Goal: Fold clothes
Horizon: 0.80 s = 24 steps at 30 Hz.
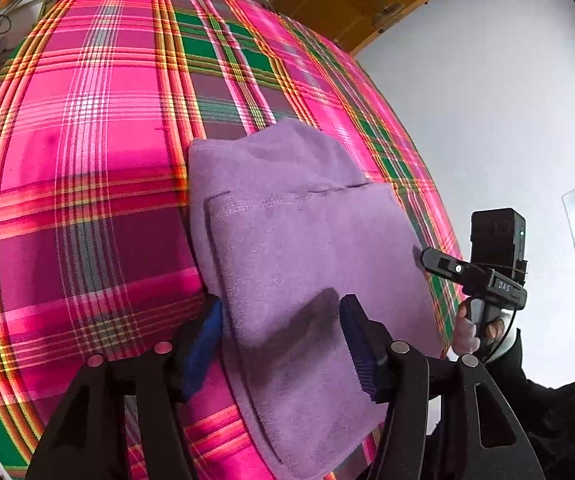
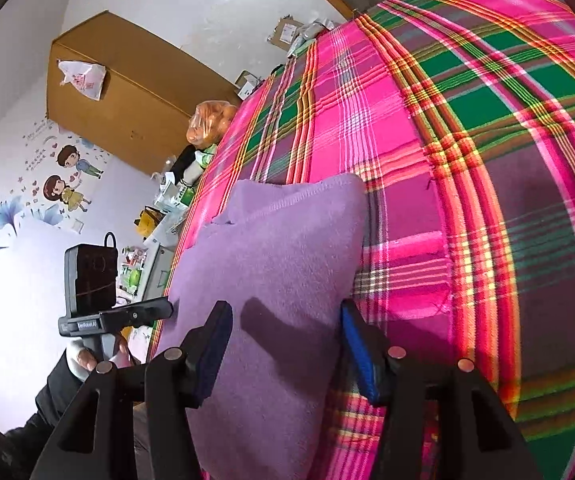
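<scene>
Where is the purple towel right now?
The purple towel lies folded on the pink plaid cloth, near its edge, between the open left gripper and right gripper.

The letters "DAS" are printed in pale type on the black body of the right gripper [image 1: 483,276], which shows in the left wrist view off the right edge of the plaid cloth.

In the right wrist view the left gripper [image 2: 127,316] carries a small pale label on the same part of its black body, just off the left edge of the cloth; its lettering is too blurred to read.

The wall sticker [image 2: 53,176] with two cartoon children has a curved line of small writing above them, too small to make out.
</scene>
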{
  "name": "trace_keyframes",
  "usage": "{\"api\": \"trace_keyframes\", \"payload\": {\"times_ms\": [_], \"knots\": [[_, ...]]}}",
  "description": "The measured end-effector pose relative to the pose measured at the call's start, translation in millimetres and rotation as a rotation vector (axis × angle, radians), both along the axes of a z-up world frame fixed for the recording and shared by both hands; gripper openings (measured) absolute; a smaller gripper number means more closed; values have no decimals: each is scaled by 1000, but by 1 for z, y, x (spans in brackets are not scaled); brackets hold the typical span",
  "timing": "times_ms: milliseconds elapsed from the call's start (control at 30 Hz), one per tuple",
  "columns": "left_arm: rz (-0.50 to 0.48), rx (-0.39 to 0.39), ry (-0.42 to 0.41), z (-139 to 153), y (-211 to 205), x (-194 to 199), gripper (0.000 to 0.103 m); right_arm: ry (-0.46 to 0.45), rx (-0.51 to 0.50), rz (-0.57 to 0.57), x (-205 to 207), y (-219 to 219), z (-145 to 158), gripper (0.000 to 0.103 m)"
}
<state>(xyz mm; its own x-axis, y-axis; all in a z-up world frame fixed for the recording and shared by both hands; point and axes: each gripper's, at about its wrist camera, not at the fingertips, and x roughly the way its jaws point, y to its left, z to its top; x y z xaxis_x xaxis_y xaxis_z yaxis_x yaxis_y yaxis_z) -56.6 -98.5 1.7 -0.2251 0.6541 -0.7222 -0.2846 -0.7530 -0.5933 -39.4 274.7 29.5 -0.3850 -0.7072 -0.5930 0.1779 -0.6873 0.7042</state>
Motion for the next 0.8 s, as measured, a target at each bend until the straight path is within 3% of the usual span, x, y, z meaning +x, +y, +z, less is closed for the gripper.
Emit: {"api": "trace_keyframes", "payload": {"times_ms": [233, 333, 433, 533, 633, 800], "knots": [[-58, 30, -29, -2, -3, 15, 61, -67, -9, 88, 11, -4, 1, 56], [-58, 26, -26, -2, 1, 13, 61, -74, -5, 86, 10, -5, -1, 44], [-51, 14, -31, -1, 3, 11, 58, -69, 9, 93, 6, -12, 0, 39], [-49, -8, -19, 0, 6, 9, 50, -50, 13, 88, 7, -11, 4, 33], [-35, -20, 1, 3, 4, 9, 33, -21, -3, 78, 10, -4, 9, 26], [-18, -23, 59, 18, -2, 16, 25, 51, -24, 87, 11, -5, 26, 22]]}}
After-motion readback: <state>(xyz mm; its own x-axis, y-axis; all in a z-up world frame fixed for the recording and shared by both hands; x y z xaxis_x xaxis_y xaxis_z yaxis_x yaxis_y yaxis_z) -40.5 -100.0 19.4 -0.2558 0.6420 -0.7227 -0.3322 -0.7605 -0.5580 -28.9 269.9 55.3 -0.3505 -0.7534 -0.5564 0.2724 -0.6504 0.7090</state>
